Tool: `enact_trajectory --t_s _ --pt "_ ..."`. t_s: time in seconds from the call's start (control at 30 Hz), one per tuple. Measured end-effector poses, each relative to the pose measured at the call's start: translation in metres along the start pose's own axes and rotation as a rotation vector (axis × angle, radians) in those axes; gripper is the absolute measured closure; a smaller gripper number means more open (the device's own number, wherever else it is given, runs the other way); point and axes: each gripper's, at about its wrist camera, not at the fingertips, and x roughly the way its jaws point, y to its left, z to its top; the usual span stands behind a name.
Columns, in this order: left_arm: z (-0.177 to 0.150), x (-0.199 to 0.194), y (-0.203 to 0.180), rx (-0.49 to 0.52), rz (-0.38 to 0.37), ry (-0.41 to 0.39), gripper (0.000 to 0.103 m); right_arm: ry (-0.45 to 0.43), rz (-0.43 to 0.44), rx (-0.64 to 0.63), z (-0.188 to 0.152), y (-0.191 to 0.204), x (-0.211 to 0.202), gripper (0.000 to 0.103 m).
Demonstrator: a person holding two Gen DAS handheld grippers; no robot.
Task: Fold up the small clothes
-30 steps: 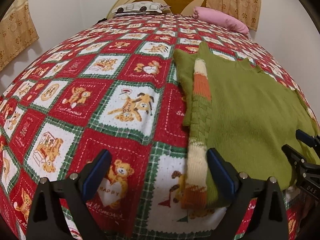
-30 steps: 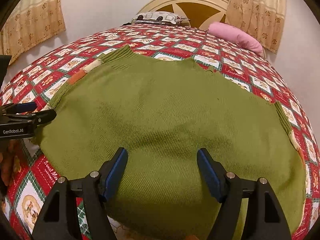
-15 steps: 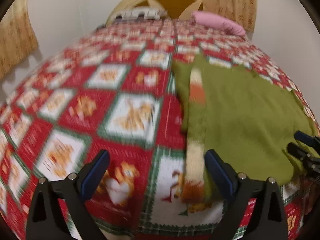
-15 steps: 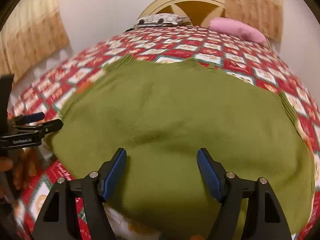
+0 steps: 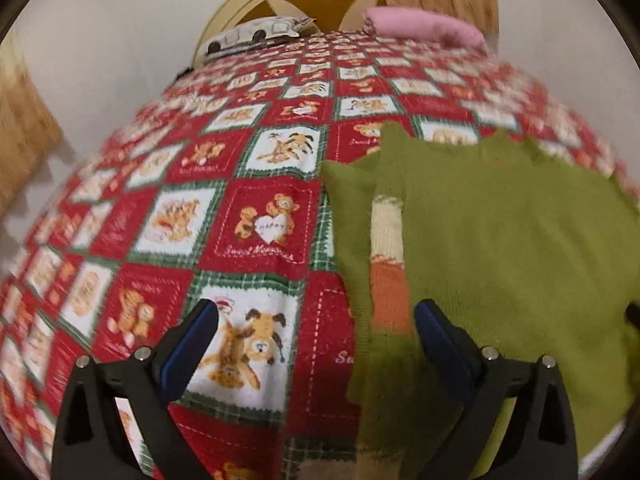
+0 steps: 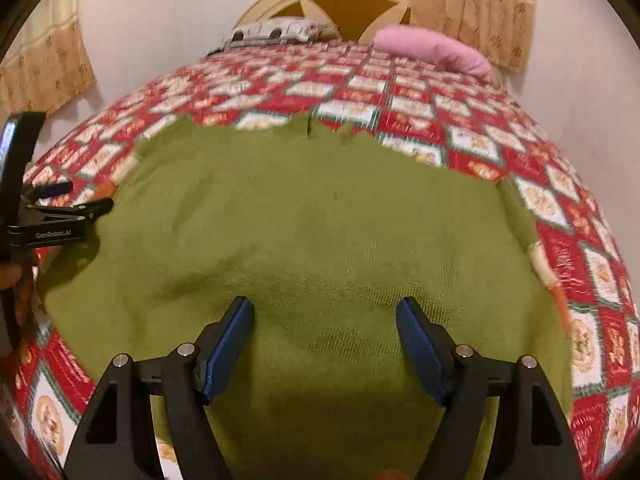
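So the green sweater [image 6: 320,232] is spread flat on the teddy-bear quilt [image 5: 256,232], collar at the far end. The right gripper [image 6: 324,320] sits over its near middle, jaws wide with nothing in them. The left gripper [image 5: 316,328] is wide too, straddling the sweater's left edge where the striped sleeve [image 5: 386,264] is folded in. Frames are a bit blurry, so I can't tell if either one touches the knit.
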Motion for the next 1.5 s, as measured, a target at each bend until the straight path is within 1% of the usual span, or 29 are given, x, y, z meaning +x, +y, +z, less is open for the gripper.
enact_trajectory --t_s 0.07,0.1,0.17,0.2,0.3,0.37,0.43,0.5,0.57,0.67,0.73,0.77,0.83,0.87,0.9,0.93,0.97,1.0,1.03,1.1,1.2,1.33,1.5 --pt "0.000 -0.004 0.010 -0.035 -0.057 -0.007 0.002 -0.036 0.001 -0.043 -0.003 0.013 -0.012 0.027" --pt "0.000 -0.005 0.014 -0.046 -0.073 -0.013 0.003 -0.048 0.015 -0.089 -0.005 0.029 -0.018 0.027" --pt "0.004 -0.006 0.022 -0.069 -0.109 -0.012 0.003 -0.066 0.053 -0.136 -0.006 0.050 -0.026 0.027" --pt "0.008 -0.007 0.028 -0.090 -0.138 -0.011 0.003 -0.076 0.082 -0.164 -0.008 0.065 -0.030 0.027" --pt "0.021 -0.005 0.036 -0.141 -0.231 -0.008 0.003 -0.092 0.128 -0.248 -0.010 0.105 -0.036 0.027" --pt "0.028 -0.003 0.034 -0.146 -0.281 -0.005 0.003 -0.099 0.126 -0.317 -0.014 0.130 -0.035 0.027" --pt "0.035 -0.001 0.024 -0.116 -0.298 -0.004 0.003 -0.122 0.126 -0.398 -0.021 0.155 -0.035 0.027" --pt "0.041 0.005 0.015 -0.072 -0.296 -0.002 0.003 -0.120 0.132 -0.440 -0.025 0.170 -0.033 0.028" --pt "0.045 0.018 0.008 -0.047 -0.292 0.017 0.003 -0.114 0.131 -0.473 -0.028 0.184 -0.030 0.028" --pt "0.051 0.037 0.007 -0.053 -0.322 0.062 0.011 -0.109 0.123 -0.509 -0.030 0.197 -0.025 0.030" --pt "0.054 0.047 0.004 -0.041 -0.313 0.082 0.020 -0.118 0.107 -0.535 -0.031 0.204 -0.025 0.043" --pt "0.055 0.049 0.004 -0.040 -0.317 0.087 0.026 -0.118 0.098 -0.548 -0.030 0.206 -0.024 0.044" --pt "0.056 0.053 0.004 -0.051 -0.349 0.098 0.035 -0.118 0.096 -0.557 -0.028 0.210 -0.023 0.045" --pt "0.056 0.054 0.004 -0.054 -0.367 0.102 0.046 -0.116 0.100 -0.560 -0.027 0.212 -0.022 0.046" --pt "0.056 0.055 0.003 -0.051 -0.379 0.105 0.055 -0.115 0.099 -0.563 -0.025 0.215 -0.019 0.050" --pt "0.057 0.055 0.002 -0.043 -0.380 0.102 0.056 -0.111 0.097 -0.570 -0.024 0.218 -0.017 0.054" --pt "0.057 0.053 0.000 -0.033 -0.383 0.099 0.064 -0.109 0.094 -0.575 -0.021 0.220 -0.014 0.057" --pt "0.058 0.053 0.000 -0.024 -0.391 0.100 0.076 -0.109 0.090 -0.584 -0.020 0.223 -0.012 0.065" --pt "0.060 0.053 -0.001 -0.019 -0.403 0.103 0.080 -0.108 0.092 -0.591 -0.019 0.226 -0.011 0.077" --pt "0.062 0.054 -0.001 -0.023 -0.413 0.120 0.086 -0.100 0.103 -0.598 -0.019 0.230 -0.009 0.086" --pt "0.064 0.055 0.004 -0.058 -0.444 0.136 0.088 -0.108 0.117 -0.585 -0.018 0.226 -0.013 0.093" --pt "0.065 0.055 0.011 -0.105 -0.473 0.152 0.088 -0.119 0.153 -0.545 -0.018 0.216 -0.020 0.094" --pt "0.067 0.049 0.007 -0.096 -0.457 0.151 0.089 -0.143 0.185 -0.502 -0.019 0.206 -0.031 0.095"
